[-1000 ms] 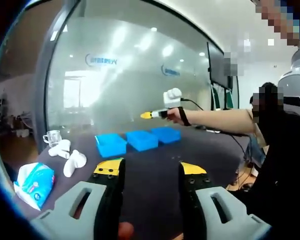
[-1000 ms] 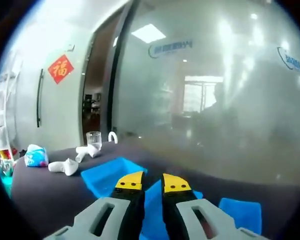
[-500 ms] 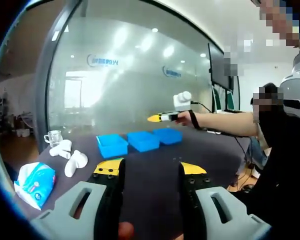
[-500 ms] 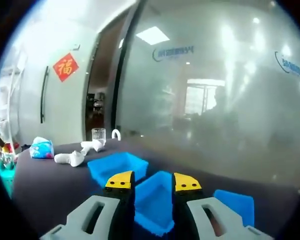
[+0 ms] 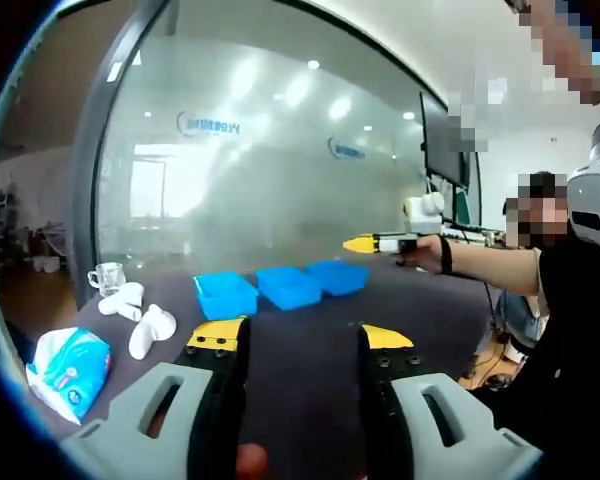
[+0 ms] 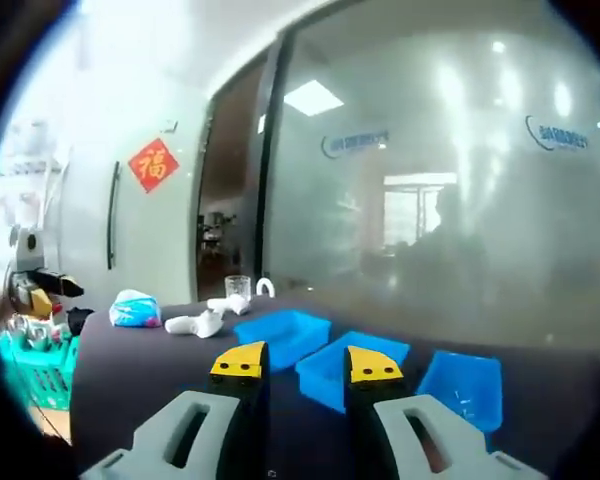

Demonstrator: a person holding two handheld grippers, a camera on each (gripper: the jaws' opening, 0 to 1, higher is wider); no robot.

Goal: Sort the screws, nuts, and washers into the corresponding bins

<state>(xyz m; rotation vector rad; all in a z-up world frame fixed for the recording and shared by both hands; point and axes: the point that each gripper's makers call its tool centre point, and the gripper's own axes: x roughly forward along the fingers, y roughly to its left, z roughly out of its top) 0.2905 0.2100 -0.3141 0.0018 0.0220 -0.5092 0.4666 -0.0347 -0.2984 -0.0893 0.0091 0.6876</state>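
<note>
Three blue bins stand in a row on the dark table: the left bin (image 5: 225,294), the middle bin (image 5: 288,285) and the right bin (image 5: 338,276). My left gripper (image 5: 300,337) stays low over the near part of the table, open, with nothing between its jaws. Beyond the bins, a hand holds my right gripper (image 5: 361,243) in the air to their right. In the right gripper view the bins lie close ahead: left bin (image 6: 281,335), middle bin (image 6: 332,366), right bin (image 6: 466,384). There the right gripper (image 6: 306,362) is open and holds nothing.
White objects (image 5: 148,326) lie left of the bins, with a glass cup (image 5: 105,275) and a tissue pack (image 5: 68,364). A person (image 5: 570,300) stands at the right table edge. A green basket (image 6: 30,366) sits off the table's far left. A glass wall stands behind.
The right gripper's jaws have opened and it has drawn back and to the right, away from above the bins. The left gripper has stayed put, still open.
</note>
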